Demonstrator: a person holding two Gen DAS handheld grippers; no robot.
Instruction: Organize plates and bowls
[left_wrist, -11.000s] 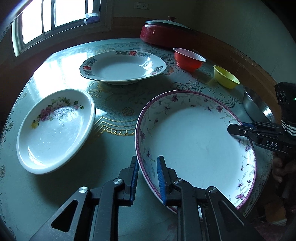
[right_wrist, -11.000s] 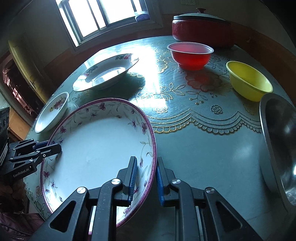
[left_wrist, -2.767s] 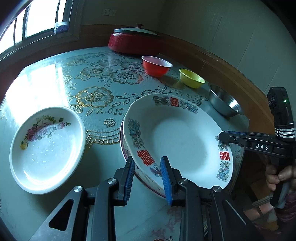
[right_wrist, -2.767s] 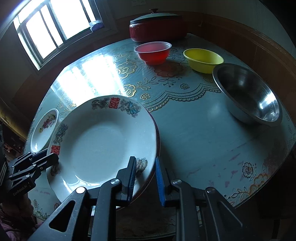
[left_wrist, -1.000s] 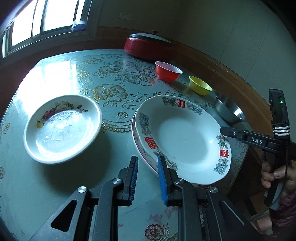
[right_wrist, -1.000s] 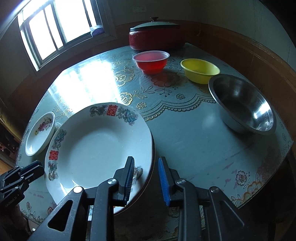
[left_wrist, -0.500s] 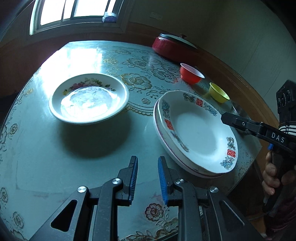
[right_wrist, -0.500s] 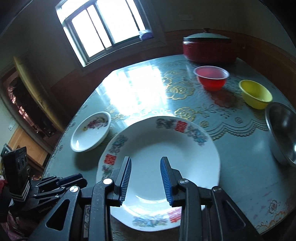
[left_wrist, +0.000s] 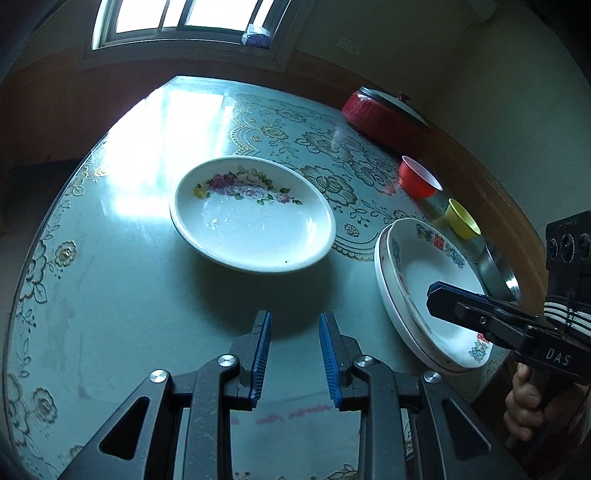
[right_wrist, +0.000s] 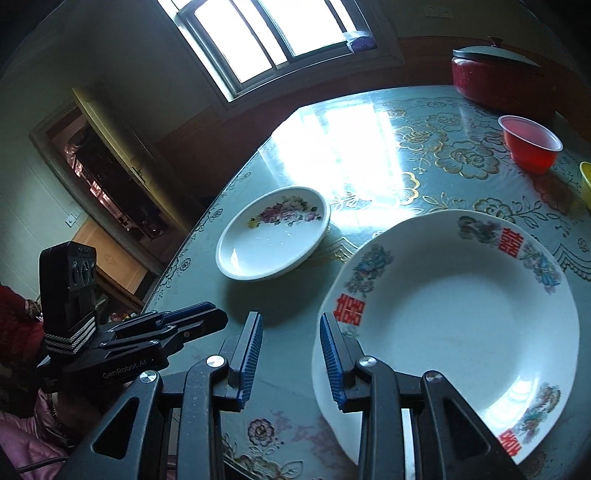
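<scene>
Two plates are stacked to the right of my left gripper (left_wrist: 294, 354) (red-character plate (left_wrist: 436, 291) on top). The small floral plate (left_wrist: 255, 214) ahead of it is unstacked; its narrowly parted, empty jaws have just been opening.

both the left hand-held gripper (left_wrist: 294, 332) and right hand-held gripper (right_wrist: 291, 334) tilt downward, jaws parted, empty.

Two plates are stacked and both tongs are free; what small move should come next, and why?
Probably bring the left tongs forward to the near rim of the small white rose-patterned plate. It sits alone on the table, apart from the stack topped by the red-character plate, and both the left and the right tongs are open and hold nothing, the left ones already facing it.
</scene>
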